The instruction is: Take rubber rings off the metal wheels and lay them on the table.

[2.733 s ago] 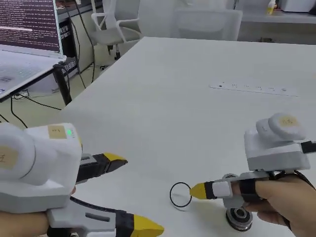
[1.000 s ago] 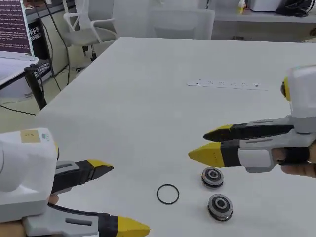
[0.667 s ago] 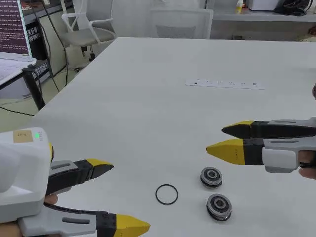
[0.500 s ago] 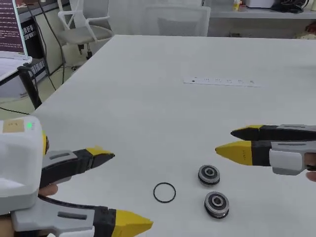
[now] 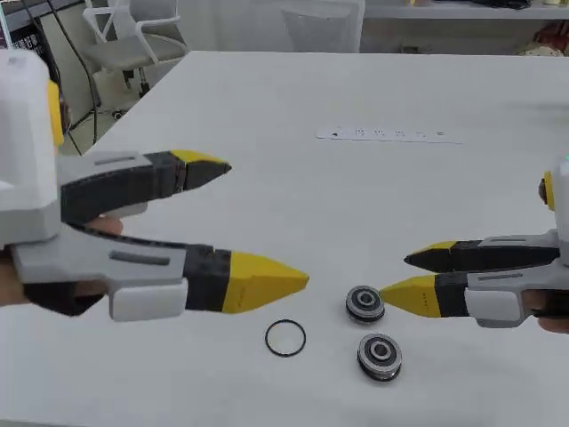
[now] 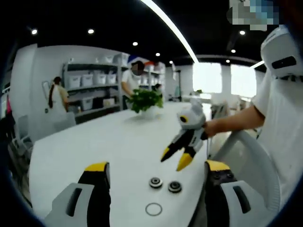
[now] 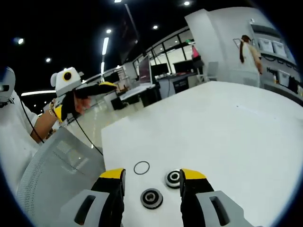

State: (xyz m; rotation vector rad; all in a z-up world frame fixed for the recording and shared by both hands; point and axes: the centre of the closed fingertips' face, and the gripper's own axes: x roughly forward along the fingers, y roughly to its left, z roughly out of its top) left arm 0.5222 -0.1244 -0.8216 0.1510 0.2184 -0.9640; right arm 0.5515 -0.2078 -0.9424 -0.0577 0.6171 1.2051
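Note:
Two metal wheels with dark rims lie on the white table, one just behind the other. A loose black rubber ring lies flat to their left. My right gripper is open with nothing between its jaws, and its lower yellow tip sits right beside the rear wheel. In the right gripper view the wheels and ring lie just ahead of that gripper. My left gripper is wide open and empty, above and left of the ring. The left gripper view shows the wheels and ring.
A white power strip lies further back on the table. Office chairs stand beyond the far left corner. A potted plant stands at the table's end, with people by shelves behind it. The table's left edge is close to my left hand.
My left gripper has risen and come forward over the table. My right gripper has dropped lower, closer to the rear wheel. The head camera has tilted down. Wheels and ring lie as before.

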